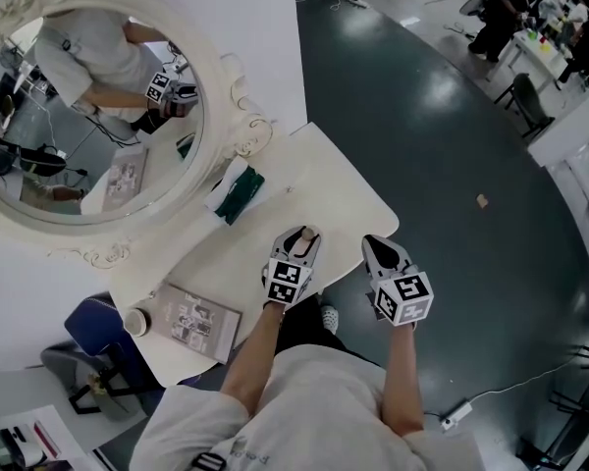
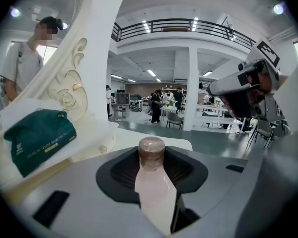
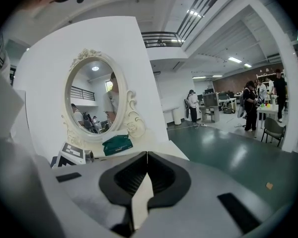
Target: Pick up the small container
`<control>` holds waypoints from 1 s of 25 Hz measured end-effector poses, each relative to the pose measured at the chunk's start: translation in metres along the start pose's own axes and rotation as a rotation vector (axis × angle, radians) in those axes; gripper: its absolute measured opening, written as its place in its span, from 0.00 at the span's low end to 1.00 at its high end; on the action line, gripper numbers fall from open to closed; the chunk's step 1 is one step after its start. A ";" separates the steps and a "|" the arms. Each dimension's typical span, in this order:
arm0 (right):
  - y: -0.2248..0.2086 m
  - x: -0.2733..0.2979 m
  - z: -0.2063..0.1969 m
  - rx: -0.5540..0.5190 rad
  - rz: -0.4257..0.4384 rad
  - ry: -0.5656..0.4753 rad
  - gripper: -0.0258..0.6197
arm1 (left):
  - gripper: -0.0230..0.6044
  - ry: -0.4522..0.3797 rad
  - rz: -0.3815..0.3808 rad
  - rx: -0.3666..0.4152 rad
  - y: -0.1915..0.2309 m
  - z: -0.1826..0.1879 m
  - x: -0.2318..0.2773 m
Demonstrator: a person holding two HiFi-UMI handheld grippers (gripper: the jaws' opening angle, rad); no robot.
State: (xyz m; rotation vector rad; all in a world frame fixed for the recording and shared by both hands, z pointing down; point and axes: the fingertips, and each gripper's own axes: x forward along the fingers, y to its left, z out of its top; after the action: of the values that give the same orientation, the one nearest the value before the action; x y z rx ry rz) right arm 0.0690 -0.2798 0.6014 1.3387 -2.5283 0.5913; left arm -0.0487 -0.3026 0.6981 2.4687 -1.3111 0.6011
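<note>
Small container (image 2: 152, 153): smooth pale pink body, round brown cap, clamped between ribbed dark pads of left gripper (image 1: 301, 239). Right gripper (image 3: 147, 156): jaws pressed together, nothing held.

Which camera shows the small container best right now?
The left gripper view: the small container, pale with a brown cap, fills the middle, clamped between the jaws. The head view shows only a sliver of it from above; the right gripper view misses it.
</note>
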 end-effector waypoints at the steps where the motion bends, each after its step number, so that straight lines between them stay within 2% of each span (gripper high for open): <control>1: 0.001 -0.001 0.002 0.015 0.009 -0.011 0.07 | 0.30 0.000 0.003 0.001 0.000 0.003 -0.002; 6: 0.003 -0.004 0.016 0.046 0.028 -0.060 0.07 | 0.30 -0.024 0.033 -0.017 0.004 0.021 -0.014; 12: 0.008 -0.007 0.021 0.073 0.048 -0.084 0.06 | 0.30 -0.054 0.074 -0.079 0.017 0.045 -0.035; 16: 0.012 -0.010 0.035 0.101 0.072 -0.129 0.06 | 0.30 -0.057 0.091 -0.076 0.023 0.064 -0.050; 25: 0.026 -0.011 0.057 0.059 0.104 -0.164 0.06 | 0.30 -0.108 0.117 -0.051 0.027 0.113 -0.097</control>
State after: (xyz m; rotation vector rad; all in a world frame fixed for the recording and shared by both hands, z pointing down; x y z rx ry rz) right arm 0.0537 -0.2837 0.5398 1.3328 -2.7457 0.6039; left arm -0.0941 -0.2967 0.5538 2.4269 -1.5010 0.4603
